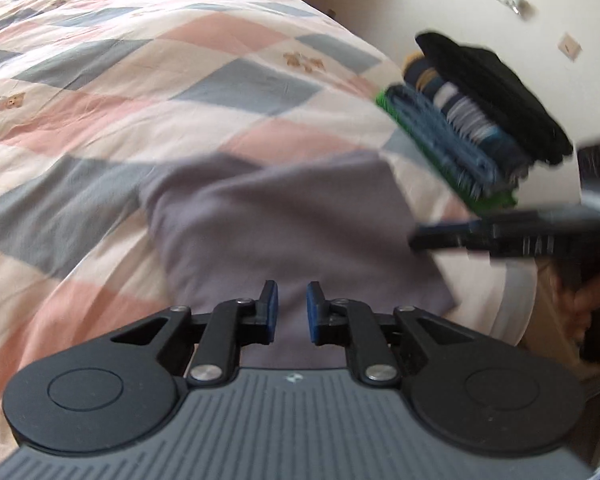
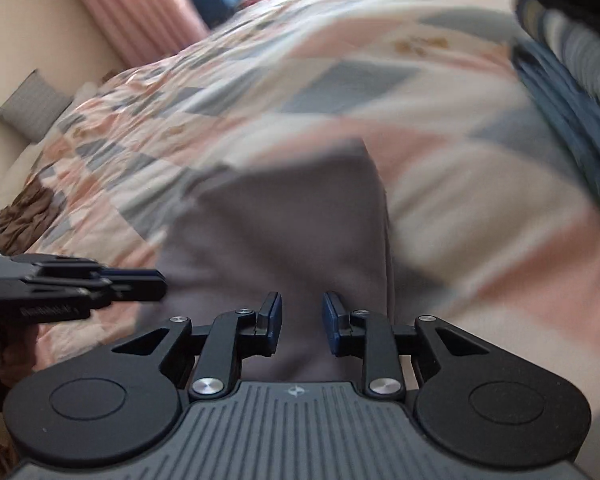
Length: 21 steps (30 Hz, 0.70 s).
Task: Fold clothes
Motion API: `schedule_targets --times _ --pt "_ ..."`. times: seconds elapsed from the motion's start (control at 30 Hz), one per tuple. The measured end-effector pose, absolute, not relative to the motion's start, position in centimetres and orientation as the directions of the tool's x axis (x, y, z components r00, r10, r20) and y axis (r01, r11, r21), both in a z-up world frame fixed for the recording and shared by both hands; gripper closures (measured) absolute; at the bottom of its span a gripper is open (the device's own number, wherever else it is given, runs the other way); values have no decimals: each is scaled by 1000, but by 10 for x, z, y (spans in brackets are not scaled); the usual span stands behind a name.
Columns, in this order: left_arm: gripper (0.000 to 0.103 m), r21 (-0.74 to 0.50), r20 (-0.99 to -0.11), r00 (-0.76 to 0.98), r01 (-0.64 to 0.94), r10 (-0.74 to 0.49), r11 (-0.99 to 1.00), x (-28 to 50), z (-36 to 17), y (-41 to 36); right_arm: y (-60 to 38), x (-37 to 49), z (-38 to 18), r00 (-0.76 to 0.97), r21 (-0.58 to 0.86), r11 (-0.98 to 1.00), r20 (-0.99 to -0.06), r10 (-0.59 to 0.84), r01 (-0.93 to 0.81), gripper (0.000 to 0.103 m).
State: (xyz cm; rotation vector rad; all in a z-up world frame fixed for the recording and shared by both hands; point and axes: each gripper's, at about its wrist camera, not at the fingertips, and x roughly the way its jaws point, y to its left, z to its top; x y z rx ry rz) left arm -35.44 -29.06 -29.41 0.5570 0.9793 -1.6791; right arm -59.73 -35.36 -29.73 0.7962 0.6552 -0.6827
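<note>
Now both grippers hover over a folded grey garment [image 1: 284,216] on the bed's patchwork quilt [image 1: 140,60]
Left gripper [image 1: 292,312] and right gripper [image 2: 302,322] each show a narrow gap between blue pads, nothing clamped; a stack of folded clothes [image 1: 472,120] sits beside the garment
</note>
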Motion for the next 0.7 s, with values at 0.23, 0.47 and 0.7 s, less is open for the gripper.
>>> schedule_targets --times 0.23,0.47,0.7 --pt "91 -398 -815 -272 904 -512 153 -360 -294 -316 -498 -548 -278 730 662 531 -674 113 529 74" --pt "91 -373 -867 -179 851 -465 370 -355 -305 -312 -561 -491 -357 630 812 350 -583 512 467 68" --pt "89 -375 -880 -154 806 -449 458 -355 -309 -310 -583 -486 -392 627 866 210 -479 614 455 65"
